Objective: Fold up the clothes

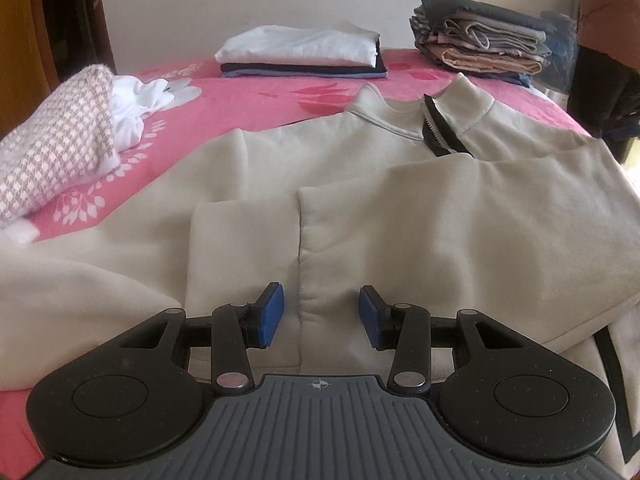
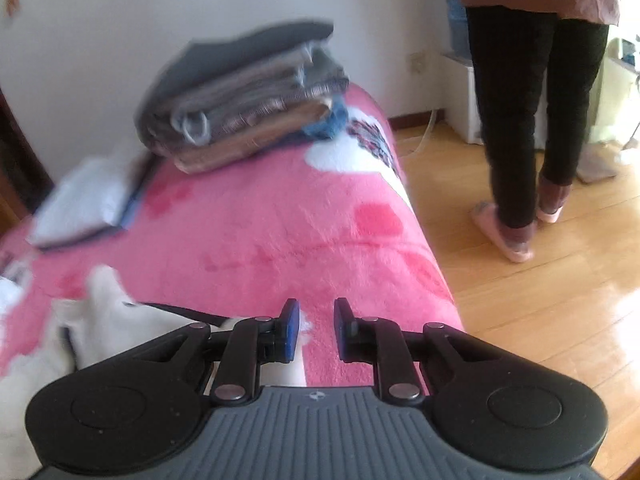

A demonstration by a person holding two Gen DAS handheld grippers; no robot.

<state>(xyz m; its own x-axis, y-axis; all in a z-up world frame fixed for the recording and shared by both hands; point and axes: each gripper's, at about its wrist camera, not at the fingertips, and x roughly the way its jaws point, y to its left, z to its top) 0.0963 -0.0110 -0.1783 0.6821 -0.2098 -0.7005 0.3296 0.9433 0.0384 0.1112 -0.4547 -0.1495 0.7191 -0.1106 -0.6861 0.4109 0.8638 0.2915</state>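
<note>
Both tongs spread, empty: left tongs [image 1: 322, 316] over beige sweatshirt [image 1: 360, 184], right tongs [image 2: 317, 330] over pink blanket [image 2: 260, 232].

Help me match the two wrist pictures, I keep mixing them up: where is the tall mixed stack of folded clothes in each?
Left wrist: the tall stack sits upper right, on the far side of the pink blanket by the wall.
Right wrist: the same stack is upper left of centre, blurred.
Shared landmark: the white-topped folded pile, left of the stack in both.

Both grippers, left gripper [image 1: 322, 316] and right gripper [image 2: 317, 330], look identical: black linkage arms, silver rivets, blue pads [image 1: 271, 316], ribbed grey base with a tiny crosshair mark.
</note>
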